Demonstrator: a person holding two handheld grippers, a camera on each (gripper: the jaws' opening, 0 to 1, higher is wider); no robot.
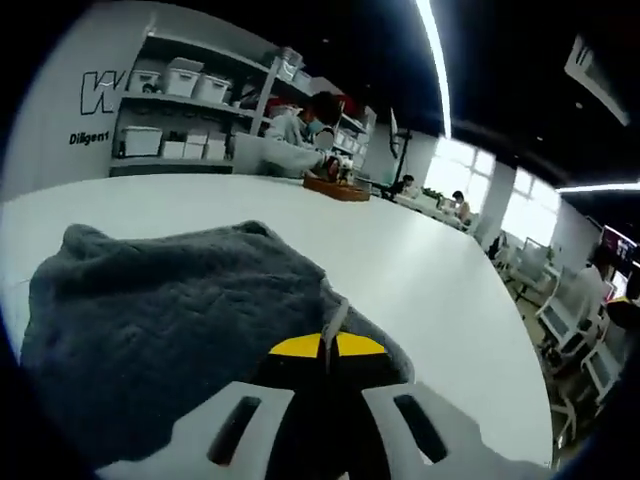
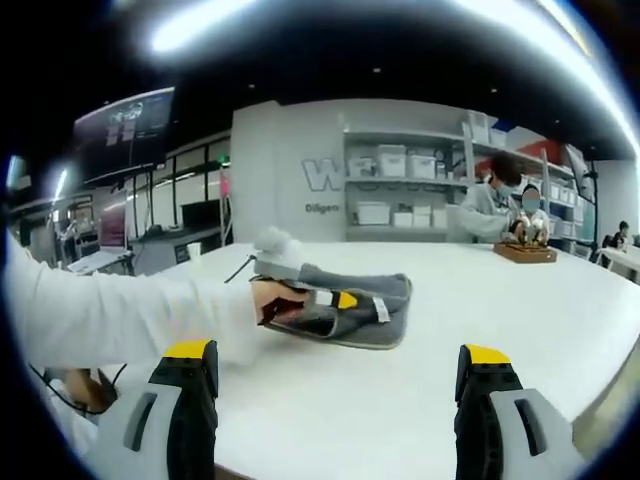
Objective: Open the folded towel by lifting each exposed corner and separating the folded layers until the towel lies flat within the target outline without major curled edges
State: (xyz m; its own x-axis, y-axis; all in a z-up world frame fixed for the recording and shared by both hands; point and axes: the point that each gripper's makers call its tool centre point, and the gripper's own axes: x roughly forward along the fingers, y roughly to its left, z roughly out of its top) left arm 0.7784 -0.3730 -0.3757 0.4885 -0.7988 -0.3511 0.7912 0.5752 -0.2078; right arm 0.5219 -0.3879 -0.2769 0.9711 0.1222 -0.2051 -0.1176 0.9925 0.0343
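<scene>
A folded grey towel [image 1: 170,320] is lying on a white table [image 1: 430,280], and all places below are being given relative to that towel. In the right gripper view the towel [image 2: 350,300] is being seen as a low, layered bundle near the middle of the tabletop [image 2: 500,320], with its folded edge facing the camera. No target outline is being made out around it in either view.

The left gripper [image 1: 328,345] is being held at the towel's near corner, with its yellow-tipped jaws brought together on a thin upturned edge of the cloth that is being pinched between them. From the right gripper view the same left gripper [image 2: 335,299] is being seen resting against the towel's left end, with the person's white sleeve [image 2: 110,315] reaching in from the left.

The right gripper [image 2: 340,385] is being held well short of the towel, above the bare table on the near side, with its jaws standing wide apart and nothing between them.

The step in hand is being judged as the first corner lift: one exposed corner is being gripped while the layers are not yet being separated, so the task is being read as barely begun. The next move is being judged to call for the pinched corner to be raised and drawn away from the fold, while the free gripper is being brought in to the towel's opposite side to steady the lower layers. Care would be called for so that a single layer, not the whole stack, is being lifted.

Beyond the towel, shelves with white bins [image 2: 405,165] and seated people at the table's far end are being seen.
</scene>
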